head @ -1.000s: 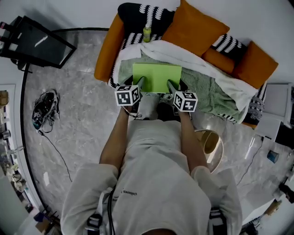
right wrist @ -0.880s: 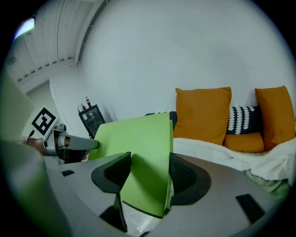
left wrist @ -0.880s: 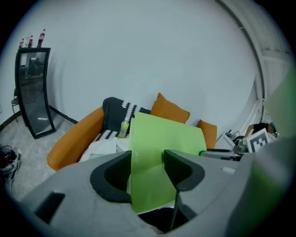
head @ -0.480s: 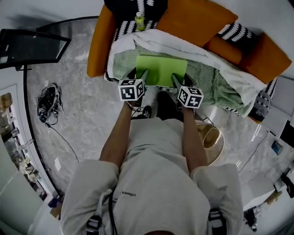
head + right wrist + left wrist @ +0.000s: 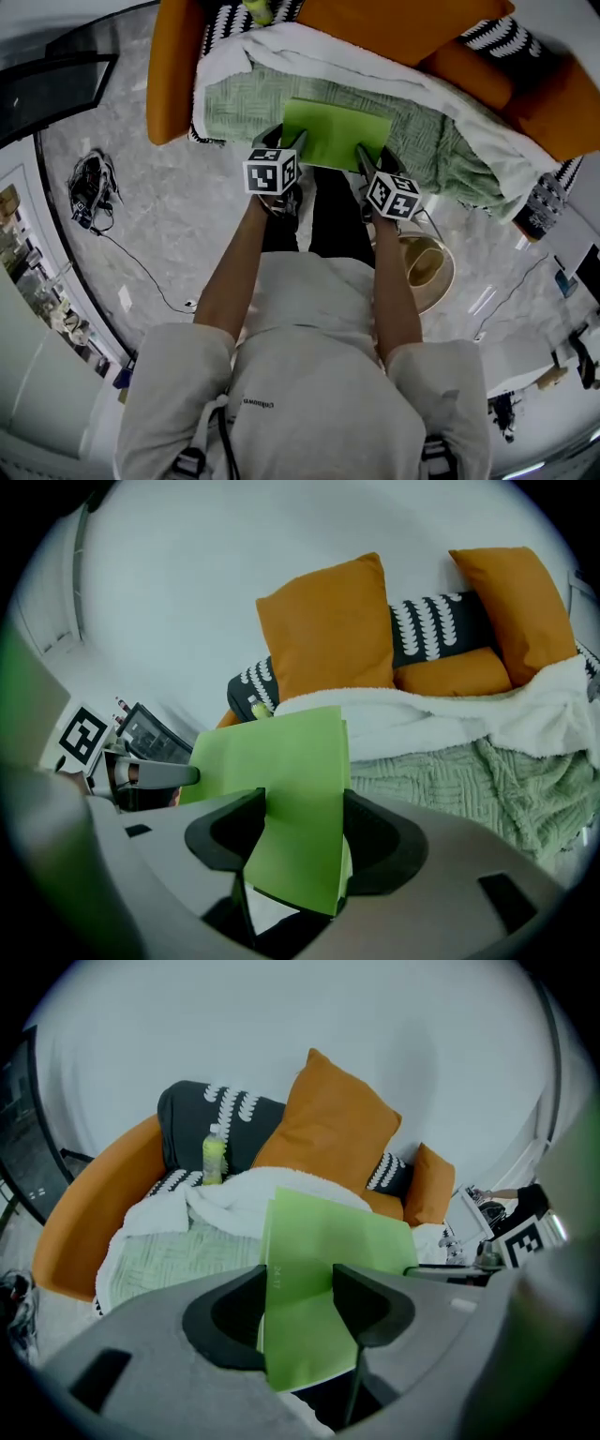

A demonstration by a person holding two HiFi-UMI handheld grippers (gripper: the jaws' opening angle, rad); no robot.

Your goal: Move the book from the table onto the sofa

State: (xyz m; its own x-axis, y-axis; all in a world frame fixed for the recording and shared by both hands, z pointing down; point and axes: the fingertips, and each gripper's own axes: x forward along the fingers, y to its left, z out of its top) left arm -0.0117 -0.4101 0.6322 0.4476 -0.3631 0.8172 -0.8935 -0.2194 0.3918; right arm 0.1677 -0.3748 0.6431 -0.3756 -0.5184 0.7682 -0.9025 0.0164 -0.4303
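**Green book (image 5: pixel 337 134) held low over the sofa (image 5: pixel 173 75) seat**

Dark jaws of the left gripper (image 5: pixel 300 1307) are clamped on the book's near edge, towards its left corner. The right gripper (image 5: pixel 298 841) pinches the same edge towards the right corner. Between them the thin, lime-green book hangs nearly flat, tipped slightly, above the front of the sofa seat. Whether its far edge already touches the pale green knitted throw (image 5: pixel 234 103) beneath cannot be told. Behind the throw, a white fleecy blanket (image 5: pixel 309 52) lies along the sofa's back, with orange cushions (image 5: pixel 328 630) above it. A small bottle (image 5: pixel 214 1155) stands at the sofa's back left corner.

The book looks light and slim, probably bendy, with a smooth cover that could slide between the pads. Its pages may fan open if one side lets go first. Gripping both near corners seems the steadiest hold. The soft throw should cushion it.
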